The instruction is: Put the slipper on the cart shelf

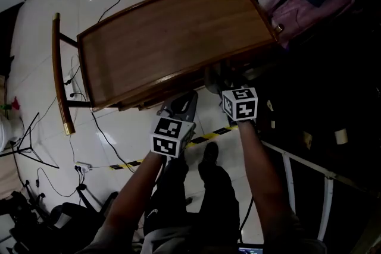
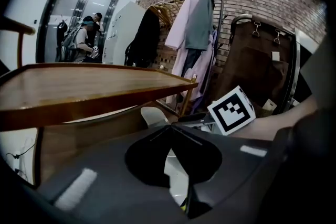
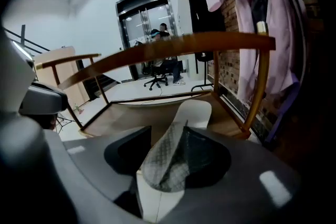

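Right tool (image 3: 176, 136) is gripping the white slipper (image 3: 195, 113) at frame centre, quilted strap up, hovering before the wooden cart's (image 1: 166, 38) lower shelf (image 3: 123, 118); left tool (image 2: 170, 131) is sitting closed, empty.

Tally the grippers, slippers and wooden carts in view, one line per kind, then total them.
grippers: 2, the left gripper and the right gripper
slipper: 1
cart: 1
total: 4
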`<state>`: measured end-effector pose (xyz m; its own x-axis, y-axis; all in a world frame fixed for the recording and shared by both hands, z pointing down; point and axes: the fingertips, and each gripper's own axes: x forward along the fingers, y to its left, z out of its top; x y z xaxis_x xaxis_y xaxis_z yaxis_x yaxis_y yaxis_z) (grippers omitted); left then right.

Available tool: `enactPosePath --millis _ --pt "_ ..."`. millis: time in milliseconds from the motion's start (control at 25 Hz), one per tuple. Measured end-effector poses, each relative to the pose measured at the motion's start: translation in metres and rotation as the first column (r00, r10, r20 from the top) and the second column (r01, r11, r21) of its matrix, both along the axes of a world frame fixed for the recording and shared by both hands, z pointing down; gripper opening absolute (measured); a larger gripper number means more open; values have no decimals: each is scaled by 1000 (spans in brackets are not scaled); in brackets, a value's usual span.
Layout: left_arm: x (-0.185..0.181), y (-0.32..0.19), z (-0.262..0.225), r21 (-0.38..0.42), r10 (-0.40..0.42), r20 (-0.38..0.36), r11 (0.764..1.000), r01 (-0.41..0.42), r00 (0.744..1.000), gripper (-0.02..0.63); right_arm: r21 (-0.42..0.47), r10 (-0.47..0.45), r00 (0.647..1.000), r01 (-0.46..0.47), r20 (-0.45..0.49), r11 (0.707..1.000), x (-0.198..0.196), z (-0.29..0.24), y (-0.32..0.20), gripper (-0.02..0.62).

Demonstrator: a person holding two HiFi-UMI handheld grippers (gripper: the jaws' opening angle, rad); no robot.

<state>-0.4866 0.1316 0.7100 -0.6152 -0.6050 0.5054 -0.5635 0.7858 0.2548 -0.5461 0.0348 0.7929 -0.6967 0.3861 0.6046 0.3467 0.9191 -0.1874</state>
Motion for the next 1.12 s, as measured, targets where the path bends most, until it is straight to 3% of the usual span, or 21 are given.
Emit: enactPosePath --millis 160,360,600,840,1120 --pt "-11 9 25 15 -8 6 1000 8 1000 8 40 38 999 -38 -9 998 -31 34 1 172" --pt "-14 23 45 23 -22 -13 999 23 1000 8 103 65 997 -60 -51 993 -42 62 0 169" --pt "-12 28 37 24 -23 -23 999 24 999 8 134 37 997 -28 -67 991 -33 62 -1 12" --pt "10 17 -4 16 42 -43 999 -42 998 8 66 0 991 9 -137 998 42 24 5 9" --pt "48 -4 -51 -11 164 -51 986 -164 985 8 23 64 985 -61 -157 998 128 -40 -7 9"
